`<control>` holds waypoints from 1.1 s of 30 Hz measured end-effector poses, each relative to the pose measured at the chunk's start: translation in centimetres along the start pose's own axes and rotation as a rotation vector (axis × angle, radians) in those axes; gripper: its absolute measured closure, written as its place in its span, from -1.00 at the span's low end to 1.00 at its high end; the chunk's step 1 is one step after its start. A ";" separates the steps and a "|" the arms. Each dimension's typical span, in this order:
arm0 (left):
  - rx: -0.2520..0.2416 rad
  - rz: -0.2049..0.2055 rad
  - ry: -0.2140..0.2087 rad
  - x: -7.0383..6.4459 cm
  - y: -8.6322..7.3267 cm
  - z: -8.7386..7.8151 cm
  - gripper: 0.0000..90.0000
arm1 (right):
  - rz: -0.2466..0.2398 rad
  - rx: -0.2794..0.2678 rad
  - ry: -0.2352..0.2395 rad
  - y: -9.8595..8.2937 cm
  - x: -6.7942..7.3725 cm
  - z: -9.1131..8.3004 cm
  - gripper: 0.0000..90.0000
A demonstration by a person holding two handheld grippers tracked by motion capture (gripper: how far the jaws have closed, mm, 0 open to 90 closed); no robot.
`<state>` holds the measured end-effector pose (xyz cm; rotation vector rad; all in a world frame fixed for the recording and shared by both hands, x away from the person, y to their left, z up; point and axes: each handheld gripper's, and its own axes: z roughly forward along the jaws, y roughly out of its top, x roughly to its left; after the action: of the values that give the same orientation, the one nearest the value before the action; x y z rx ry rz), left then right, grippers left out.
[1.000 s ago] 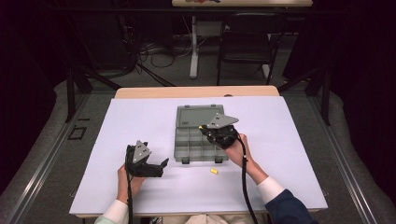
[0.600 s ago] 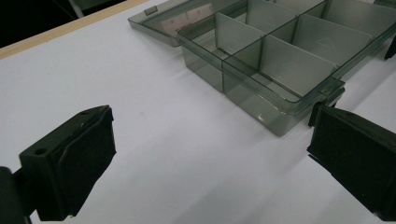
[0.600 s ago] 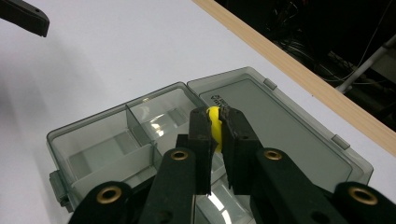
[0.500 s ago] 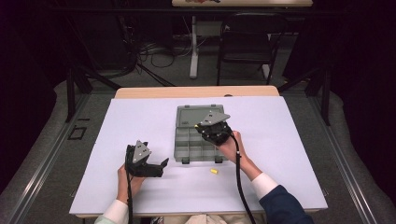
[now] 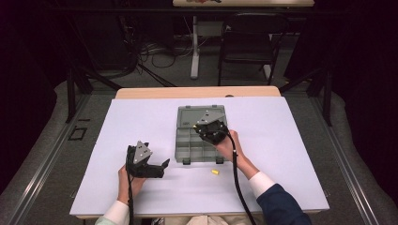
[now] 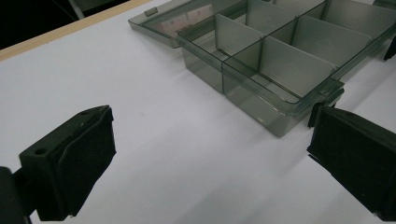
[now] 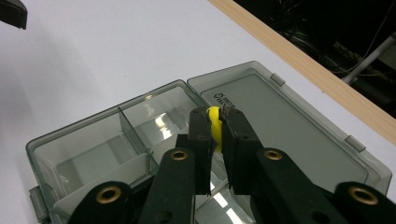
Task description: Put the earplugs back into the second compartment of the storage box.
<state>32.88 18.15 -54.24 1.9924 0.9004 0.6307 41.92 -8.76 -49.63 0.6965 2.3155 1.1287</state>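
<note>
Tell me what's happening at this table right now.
A person is sorting small yellow pieces into an open grey compartment box. The right gripper holds one yellow piece between its fingers above the box's compartments. The left gripper rests open on the white table. Another yellow piece lies beside the box.

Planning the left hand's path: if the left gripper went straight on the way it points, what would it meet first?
Probably the near corner of the open grey compartment box; only bare white table lies before it. The left gripper is open; depth is uncertain.
</note>
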 end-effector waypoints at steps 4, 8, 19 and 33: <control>-0.004 -0.001 0.002 0.0 0.0 0.0 -1.00 | 0.004 0.012 0.001 0.0 -0.1 0.5 0.83; 0.000 -0.005 0.001 0.0 0.0 0.0 -1.00 | 0.011 0.022 0.002 0.0 -0.2 0.9 0.82; -0.004 -0.002 0.000 0.0 0.0 0.0 -1.00 | 0.032 0.065 0.007 -0.2 -0.4 2.3 0.82; -0.002 -0.001 -0.002 0.0 0.0 0.0 -1.00 | 0.049 0.110 0.060 -0.4 -0.4 2.6 0.51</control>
<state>32.87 18.21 -54.23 1.9910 0.8988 0.6286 43.71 -7.74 -51.31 0.7734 2.4386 1.0632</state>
